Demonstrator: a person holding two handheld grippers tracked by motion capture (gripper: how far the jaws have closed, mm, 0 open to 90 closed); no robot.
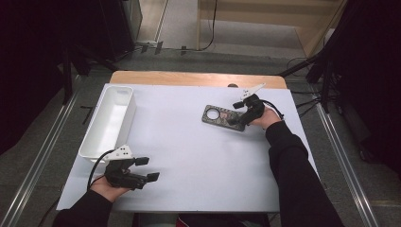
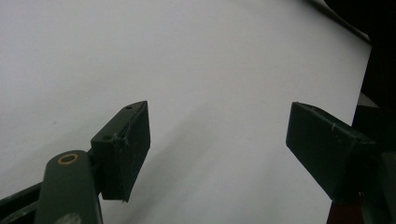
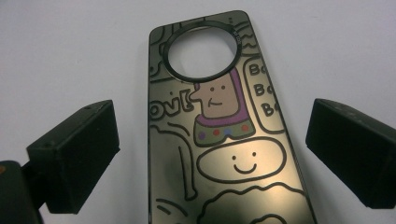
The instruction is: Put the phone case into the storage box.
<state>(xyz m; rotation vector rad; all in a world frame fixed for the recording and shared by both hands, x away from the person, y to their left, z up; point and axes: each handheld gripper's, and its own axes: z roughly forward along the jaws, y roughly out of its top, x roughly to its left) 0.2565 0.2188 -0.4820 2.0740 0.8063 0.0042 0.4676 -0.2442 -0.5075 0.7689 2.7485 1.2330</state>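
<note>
Right tool (image 3: 210,154) sits wide open with its chunky black jaws either side of a flat, glossy phone case (image 3: 219,140), cartoon doodles and a round camera hole, lying on the matte white table (image 1: 189,156) at its far right.

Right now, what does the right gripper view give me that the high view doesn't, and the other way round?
Right gripper view: cartoon drawings on the phone case, and bare sheet between each open jaw and its edges. High view: the white bin far left, the open left gripper, and the right gripper at the case's near end. Both: the case flat on the white sheet, camera hole away from the gripper.
</note>
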